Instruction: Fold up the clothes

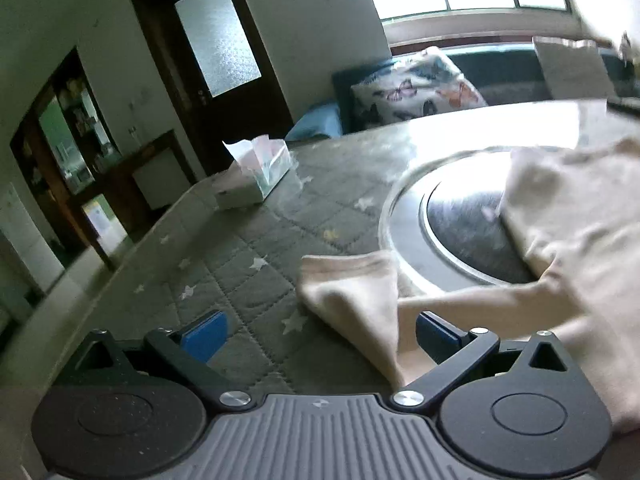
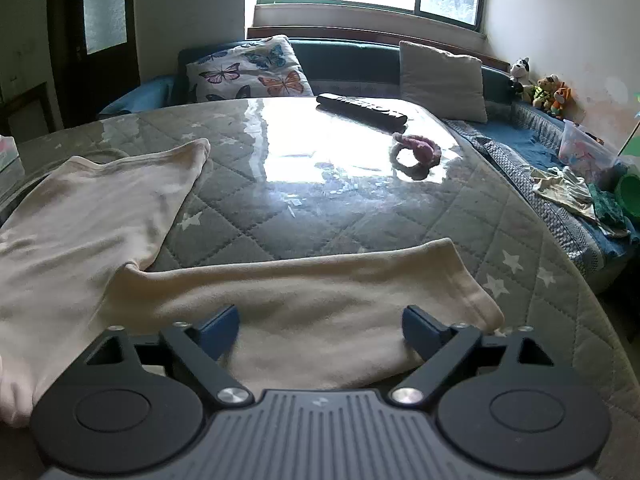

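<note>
A cream long-sleeved garment (image 2: 92,216) lies spread on the quilted grey table cover (image 2: 280,216). One sleeve (image 2: 320,292) stretches to the right, directly in front of my right gripper (image 2: 320,330), which stands open just above it. In the left wrist view the other sleeve's cuff (image 1: 352,280) lies on the cover, and the garment body (image 1: 572,208) drapes over a round metal plate (image 1: 416,208). My left gripper (image 1: 320,332) is open, its right finger (image 1: 436,334) at the sleeve, its left finger over bare cover.
A tissue box (image 1: 252,176) stands at the table's far left edge. A black remote (image 2: 360,110) and a pink hair tie (image 2: 416,152) lie on the glossy far part. Beyond are a sofa with a butterfly pillow (image 2: 248,68), a grey cushion (image 2: 440,80) and clutter at right.
</note>
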Action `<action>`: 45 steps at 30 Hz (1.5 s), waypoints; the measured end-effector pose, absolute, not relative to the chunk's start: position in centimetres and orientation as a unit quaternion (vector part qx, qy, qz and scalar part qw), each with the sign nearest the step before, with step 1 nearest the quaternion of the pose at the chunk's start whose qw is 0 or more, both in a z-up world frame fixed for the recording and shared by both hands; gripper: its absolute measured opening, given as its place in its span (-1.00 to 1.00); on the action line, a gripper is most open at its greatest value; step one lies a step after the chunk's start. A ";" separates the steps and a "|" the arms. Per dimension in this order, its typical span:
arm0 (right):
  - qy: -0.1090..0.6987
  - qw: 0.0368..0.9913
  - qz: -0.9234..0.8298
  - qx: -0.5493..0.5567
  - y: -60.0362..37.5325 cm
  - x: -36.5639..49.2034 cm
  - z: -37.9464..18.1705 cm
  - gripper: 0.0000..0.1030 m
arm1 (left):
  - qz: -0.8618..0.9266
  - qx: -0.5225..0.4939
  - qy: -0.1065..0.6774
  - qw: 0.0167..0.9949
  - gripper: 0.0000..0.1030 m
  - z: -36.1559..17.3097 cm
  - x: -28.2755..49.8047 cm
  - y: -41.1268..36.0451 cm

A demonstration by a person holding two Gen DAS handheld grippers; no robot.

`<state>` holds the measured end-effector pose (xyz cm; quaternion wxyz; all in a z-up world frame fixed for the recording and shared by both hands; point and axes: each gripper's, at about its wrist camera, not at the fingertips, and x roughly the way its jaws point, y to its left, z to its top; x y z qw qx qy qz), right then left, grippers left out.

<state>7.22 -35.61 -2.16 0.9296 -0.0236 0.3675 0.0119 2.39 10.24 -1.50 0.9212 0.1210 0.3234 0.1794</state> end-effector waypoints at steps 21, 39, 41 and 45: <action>0.363 0.930 0.035 -0.036 -34.7 7.0 -1.5 0.86 | 0.309 0.019 0.321 0.895 1.00 -0.3 0.3 18.1; 0.343 0.886 0.266 -0.165 -23.6 2.4 0.3 0.83 | -0.002 0.137 0.294 0.946 0.99 -0.1 -0.1 1.2; 0.343 0.875 0.287 -0.186 -22.6 1.4 -0.2 0.83 | -0.034 0.155 0.290 0.944 1.00 -0.6 -0.4 -0.6; 0.345 0.858 0.313 -0.215 -21.6 -0.4 -0.6 0.75 | -0.087 0.200 0.276 0.936 1.00 -1.4 -1.8 -3.0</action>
